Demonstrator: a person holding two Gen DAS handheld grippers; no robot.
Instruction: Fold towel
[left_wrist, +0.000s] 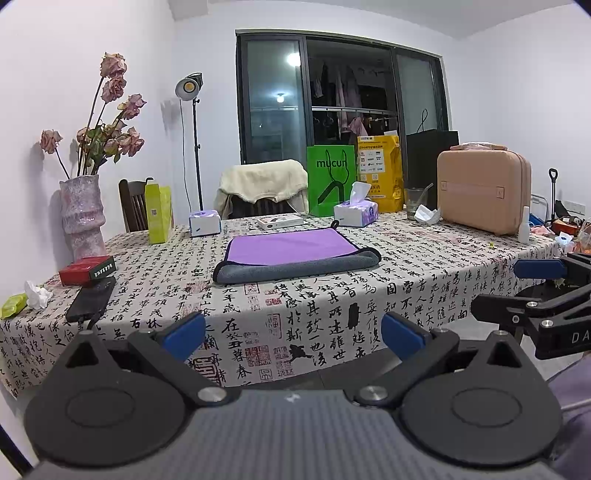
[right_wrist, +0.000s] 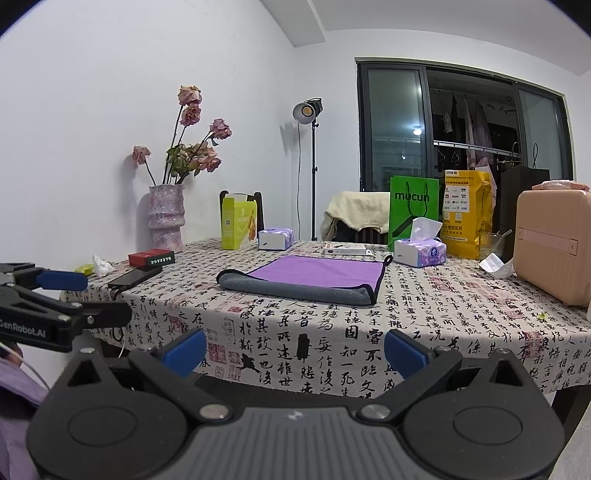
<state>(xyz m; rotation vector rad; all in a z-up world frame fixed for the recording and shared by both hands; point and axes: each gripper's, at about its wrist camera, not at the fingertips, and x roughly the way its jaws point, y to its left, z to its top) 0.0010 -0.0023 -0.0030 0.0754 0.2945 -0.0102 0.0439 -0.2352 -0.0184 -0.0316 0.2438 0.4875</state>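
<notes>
A purple towel with a grey underside (left_wrist: 291, 245) lies on the table, its near edge folded over into a grey band; it also shows in the right wrist view (right_wrist: 317, 271). My left gripper (left_wrist: 293, 334) is open and empty, held off the table's front edge, short of the towel. My right gripper (right_wrist: 295, 349) is open and empty, also in front of the table edge. The right gripper shows at the right of the left wrist view (left_wrist: 539, 269), and the left gripper at the left of the right wrist view (right_wrist: 61, 280).
The table wears a calligraphy-print cloth (left_wrist: 406, 280). On it: pink vase (left_wrist: 81, 218), red box (left_wrist: 86, 270), phone (left_wrist: 90, 299), tissue packs (left_wrist: 355, 214), green bag (left_wrist: 331, 181), glass (left_wrist: 414, 203), pink case (left_wrist: 484, 190). Chairs stand behind.
</notes>
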